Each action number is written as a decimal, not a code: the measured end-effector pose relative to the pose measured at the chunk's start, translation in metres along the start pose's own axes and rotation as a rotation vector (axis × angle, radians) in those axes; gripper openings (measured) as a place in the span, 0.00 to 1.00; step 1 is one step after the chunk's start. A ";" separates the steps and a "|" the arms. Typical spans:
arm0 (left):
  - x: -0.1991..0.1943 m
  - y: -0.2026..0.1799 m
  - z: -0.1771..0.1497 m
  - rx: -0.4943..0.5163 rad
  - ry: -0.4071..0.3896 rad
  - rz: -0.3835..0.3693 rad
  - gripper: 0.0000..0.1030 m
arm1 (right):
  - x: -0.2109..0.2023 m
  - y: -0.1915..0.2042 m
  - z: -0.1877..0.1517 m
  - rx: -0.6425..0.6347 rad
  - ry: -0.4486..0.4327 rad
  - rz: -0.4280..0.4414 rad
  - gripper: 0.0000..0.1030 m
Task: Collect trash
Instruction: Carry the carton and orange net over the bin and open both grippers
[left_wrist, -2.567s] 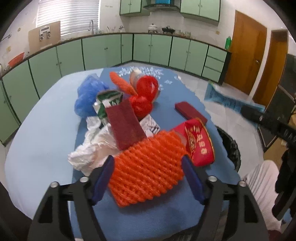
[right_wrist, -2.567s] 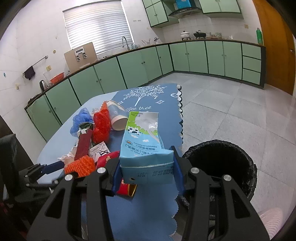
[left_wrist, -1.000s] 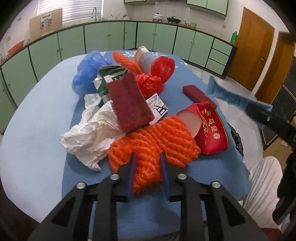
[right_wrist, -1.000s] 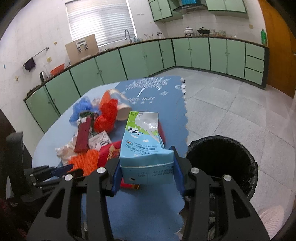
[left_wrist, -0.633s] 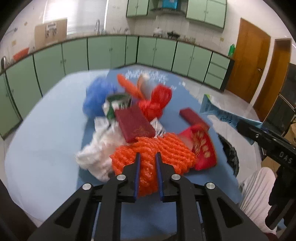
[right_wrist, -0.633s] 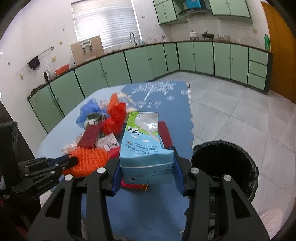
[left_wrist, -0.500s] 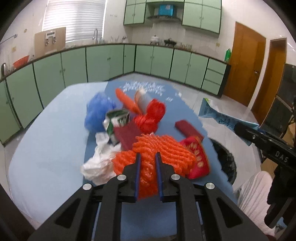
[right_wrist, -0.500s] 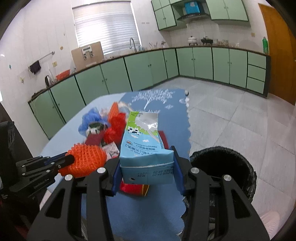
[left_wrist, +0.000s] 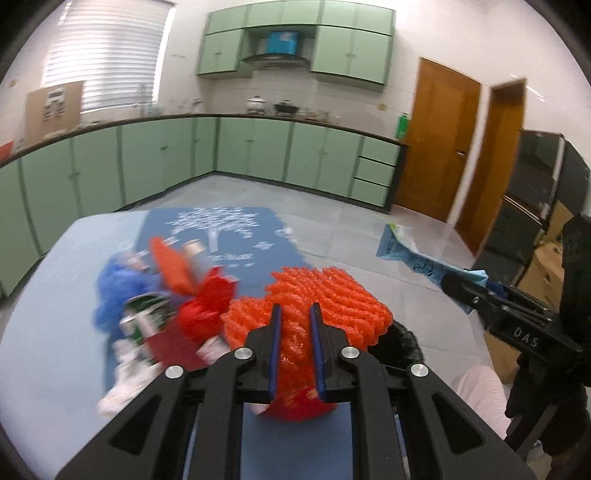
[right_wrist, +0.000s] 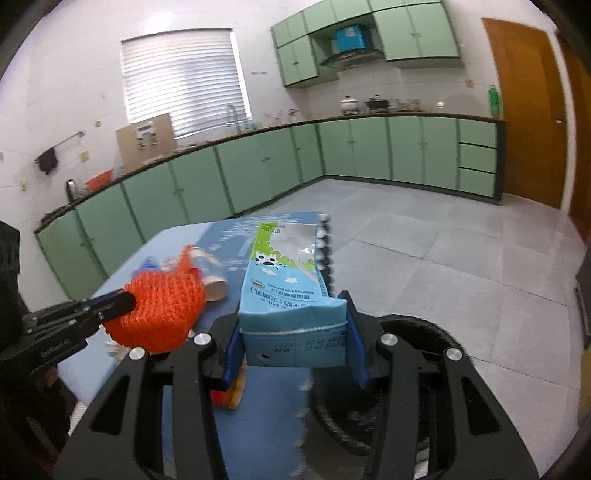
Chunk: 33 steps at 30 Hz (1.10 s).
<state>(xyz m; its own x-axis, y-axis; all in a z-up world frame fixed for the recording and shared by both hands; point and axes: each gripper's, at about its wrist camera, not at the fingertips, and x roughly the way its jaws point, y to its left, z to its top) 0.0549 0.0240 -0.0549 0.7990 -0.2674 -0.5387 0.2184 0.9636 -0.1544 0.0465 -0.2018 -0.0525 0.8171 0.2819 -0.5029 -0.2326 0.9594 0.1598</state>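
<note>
Orange foam net and milk carton are held clear of the surface, one in each hand-held gripper.

The left hand-held gripper (left_wrist: 295, 317) is narrowed onto a bunched orange foam net (left_wrist: 325, 295), which is pinched between its blue pads and lifted off the blue surface (left_wrist: 55, 295). Ahead and to the left of it, on the surface, the rest of the trash is seen blurred: a red plastic bag (left_wrist: 207, 302), a blue bag (left_wrist: 118, 284), a green-and-white carton (left_wrist: 144, 321) and white crumpled paper (left_wrist: 125, 384). The right hand-held gripper (right_wrist: 293, 343) is clamped at middling width on the base of a light-blue milk carton (right_wrist: 288, 280), whose length points forward. A black bin (right_wrist: 417, 332) is seen just below and to the right of that hand-held gripper, beside the edge of the surface.
</note>
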 end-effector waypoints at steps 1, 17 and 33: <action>0.007 -0.007 0.002 0.007 0.004 -0.019 0.14 | 0.000 -0.007 -0.002 0.011 0.002 -0.014 0.43; 0.158 -0.102 0.006 0.058 0.169 -0.189 0.14 | 0.057 -0.122 -0.037 0.182 0.131 -0.219 0.43; 0.198 -0.089 0.007 0.004 0.265 -0.202 0.47 | 0.094 -0.153 -0.053 0.292 0.201 -0.305 0.81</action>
<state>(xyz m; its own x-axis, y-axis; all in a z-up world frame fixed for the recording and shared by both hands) 0.1973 -0.1148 -0.1417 0.5654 -0.4450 -0.6945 0.3607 0.8906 -0.2771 0.1312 -0.3214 -0.1692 0.7003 0.0118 -0.7138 0.1844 0.9630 0.1968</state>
